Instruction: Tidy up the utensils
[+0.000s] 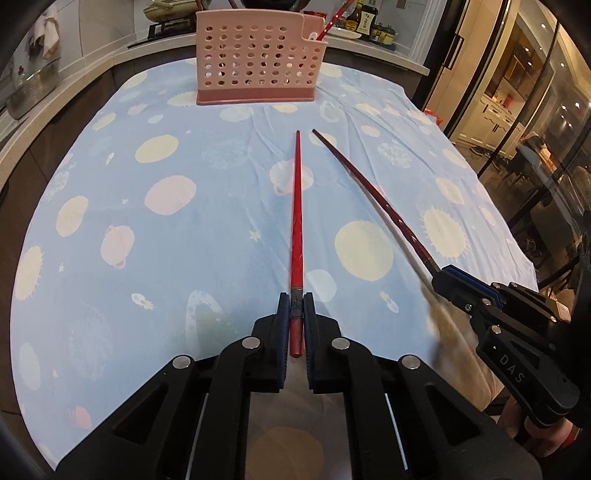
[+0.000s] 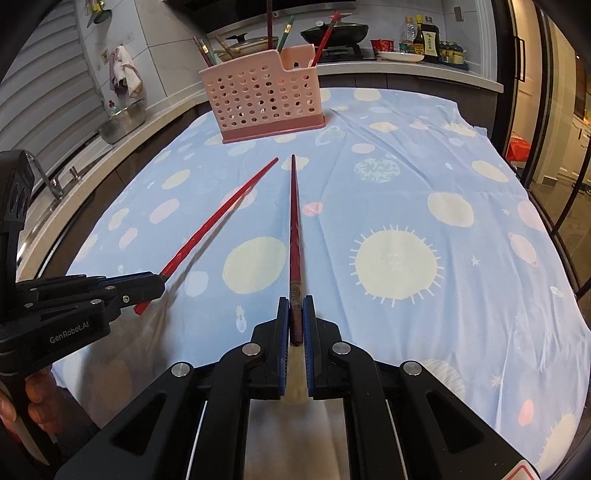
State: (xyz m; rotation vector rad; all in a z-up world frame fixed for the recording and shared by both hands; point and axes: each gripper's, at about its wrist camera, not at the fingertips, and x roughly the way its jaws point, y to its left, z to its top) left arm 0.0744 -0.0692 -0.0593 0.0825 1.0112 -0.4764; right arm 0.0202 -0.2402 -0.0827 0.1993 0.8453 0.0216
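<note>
Red chopstick pinched level by left gripper; right gripper grips darker chopstick.

- Before you lies a table under a blue cloth printed with suns and planets.
- A pale counter curves behind it, below tiled walls.
- On the counter you see a wok, bottles and a white plate.
- At your left is a tap, a metal bowl and a hanging cloth.
- At your right, glass doors open on a warmly lit room.
</note>
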